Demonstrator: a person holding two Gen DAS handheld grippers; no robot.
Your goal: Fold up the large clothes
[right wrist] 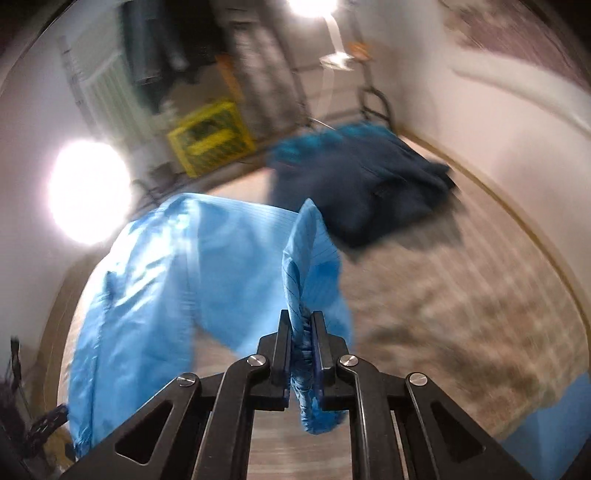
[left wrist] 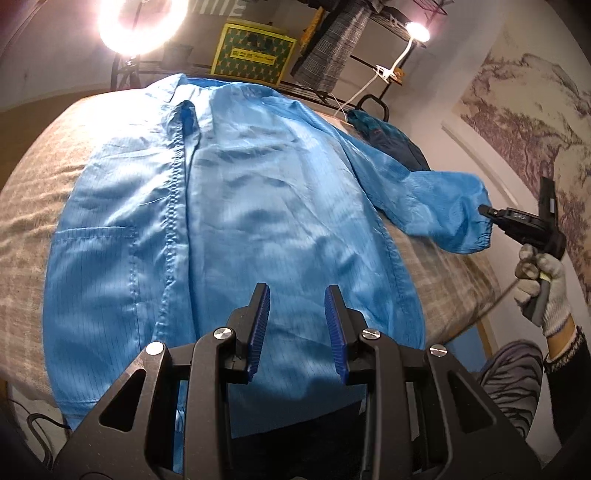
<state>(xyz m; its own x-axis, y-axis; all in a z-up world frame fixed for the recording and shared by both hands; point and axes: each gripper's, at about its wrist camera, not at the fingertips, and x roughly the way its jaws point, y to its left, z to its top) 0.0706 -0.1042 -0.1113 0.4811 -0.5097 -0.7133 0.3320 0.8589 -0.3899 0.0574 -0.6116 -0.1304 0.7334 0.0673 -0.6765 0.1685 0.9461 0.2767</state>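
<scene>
A large light-blue jacket (left wrist: 236, 206) lies spread front-up on a grey blanket (left wrist: 33, 206), zip running down its middle. My left gripper (left wrist: 297, 295) hovers over the jacket's lower hem, jaws open with nothing between them. The jacket's right sleeve (left wrist: 439, 206) stretches out to the right, lifted at its cuff. My right gripper (right wrist: 300, 321) is shut on the elastic sleeve cuff (right wrist: 308, 391), whose fabric bunches between the pads. From the left wrist view that same right gripper (left wrist: 484, 210) pinches the cuff, held by a white-gloved hand (left wrist: 543, 288).
A dark navy folded garment (right wrist: 369, 184) lies on the blanket beyond the sleeve, near the wall. A yellow-green box (left wrist: 251, 51), a ring light (left wrist: 142, 22) and a clip lamp (left wrist: 417, 31) stand on shelving behind the bed. A wall with a landscape painting (left wrist: 528, 122) runs along the right.
</scene>
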